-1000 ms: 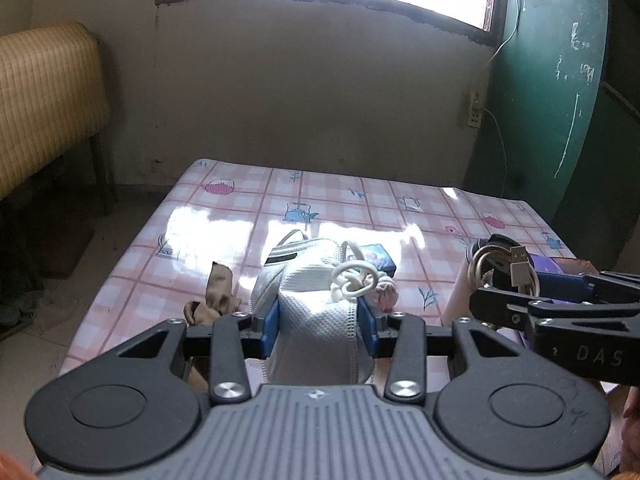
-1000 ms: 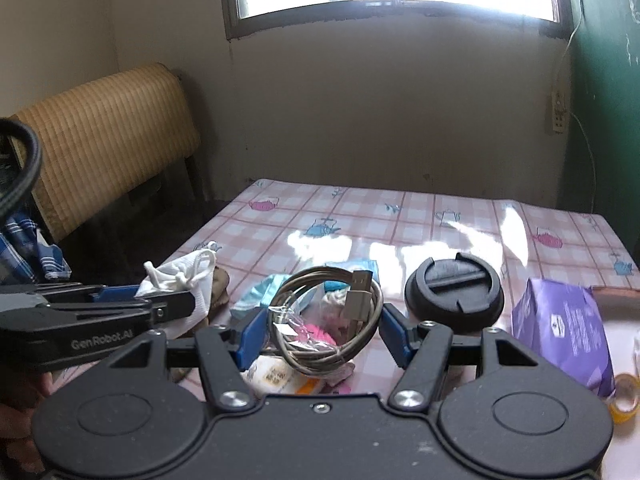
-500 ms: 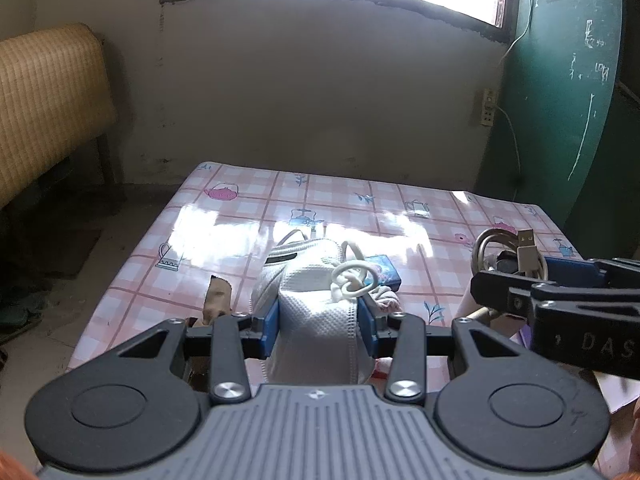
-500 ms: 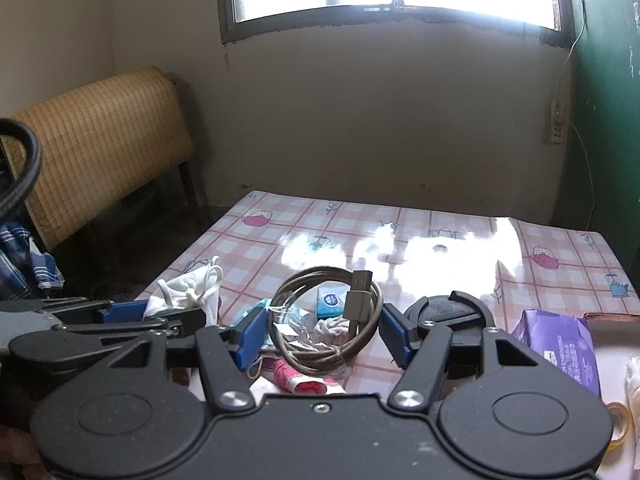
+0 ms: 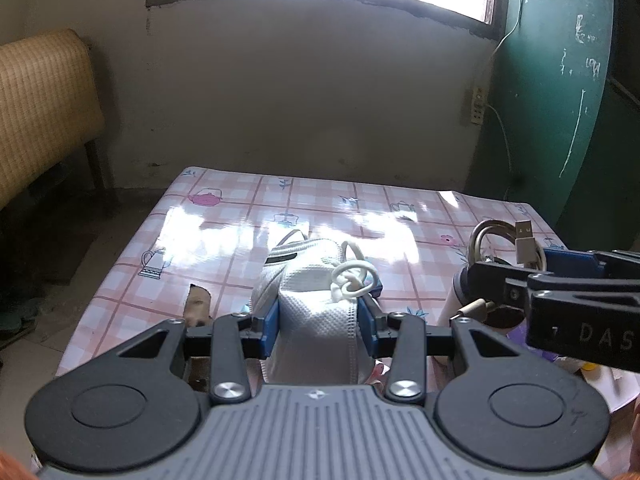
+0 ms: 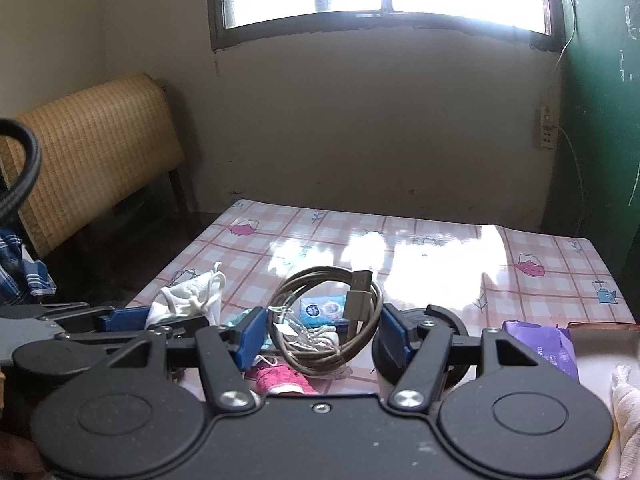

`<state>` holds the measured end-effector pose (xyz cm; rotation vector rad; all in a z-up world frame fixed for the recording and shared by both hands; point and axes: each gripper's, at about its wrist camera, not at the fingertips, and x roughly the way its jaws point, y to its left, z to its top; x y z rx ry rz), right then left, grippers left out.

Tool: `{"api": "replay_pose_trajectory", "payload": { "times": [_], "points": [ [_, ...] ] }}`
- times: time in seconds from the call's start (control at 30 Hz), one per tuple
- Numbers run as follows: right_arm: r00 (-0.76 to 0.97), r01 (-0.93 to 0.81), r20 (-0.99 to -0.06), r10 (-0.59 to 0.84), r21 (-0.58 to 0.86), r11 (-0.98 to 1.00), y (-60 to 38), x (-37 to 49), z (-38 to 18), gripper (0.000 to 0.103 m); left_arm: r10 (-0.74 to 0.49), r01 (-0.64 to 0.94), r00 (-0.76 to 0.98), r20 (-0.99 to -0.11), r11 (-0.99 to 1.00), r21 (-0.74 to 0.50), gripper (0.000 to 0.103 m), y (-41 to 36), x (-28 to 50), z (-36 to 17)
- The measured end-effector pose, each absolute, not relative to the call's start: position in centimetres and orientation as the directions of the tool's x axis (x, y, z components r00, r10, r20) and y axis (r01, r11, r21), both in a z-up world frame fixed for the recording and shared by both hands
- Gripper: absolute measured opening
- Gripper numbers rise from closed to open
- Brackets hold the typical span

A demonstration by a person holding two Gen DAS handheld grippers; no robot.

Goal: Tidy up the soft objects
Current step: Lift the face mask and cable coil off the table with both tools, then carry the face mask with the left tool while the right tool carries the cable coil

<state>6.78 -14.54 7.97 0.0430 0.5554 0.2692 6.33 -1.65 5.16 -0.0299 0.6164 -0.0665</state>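
Observation:
My left gripper (image 5: pixel 318 316) is shut on a white face mask (image 5: pixel 312 300) with knotted ear loops and holds it above the table's near edge. It also shows in the right wrist view (image 6: pixel 188 300). My right gripper (image 6: pixel 320 330) is shut on a coiled grey USB cable (image 6: pixel 332 320), lifted over the table. The cable also shows at the right of the left wrist view (image 5: pixel 504 240). A pink cloth (image 6: pixel 280 378) and a small white cloth (image 6: pixel 324 336) lie below the cable.
The table has a pink checked cloth (image 6: pixel 420 240). A blue packet (image 6: pixel 322 308), a black round lid (image 6: pixel 448 320), a purple wipes pack (image 6: pixel 544 344) and a white cloth (image 6: pixel 628 416) lie near the front. A brown rag (image 5: pixel 198 306) lies at the left. A woven bench (image 6: pixel 92 140) stands left.
Both grippers have risen and tilted up while still holding the mask and the cable. The table items now sit lower and farther in both views.

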Motion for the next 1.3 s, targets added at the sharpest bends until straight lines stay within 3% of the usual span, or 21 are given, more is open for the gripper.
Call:
{"api": "replay_pose_trajectory", "payload": {
  "times": [1.3],
  "points": [
    [0.844,-0.127,-0.510,0.167,0.112,0.986,-20.3,6.7,8.3,0.074,-0.160,0.167,0.797,-0.583,0.985,-0.042,0.042,-7.5,7.4,5.1]
  ]
}}
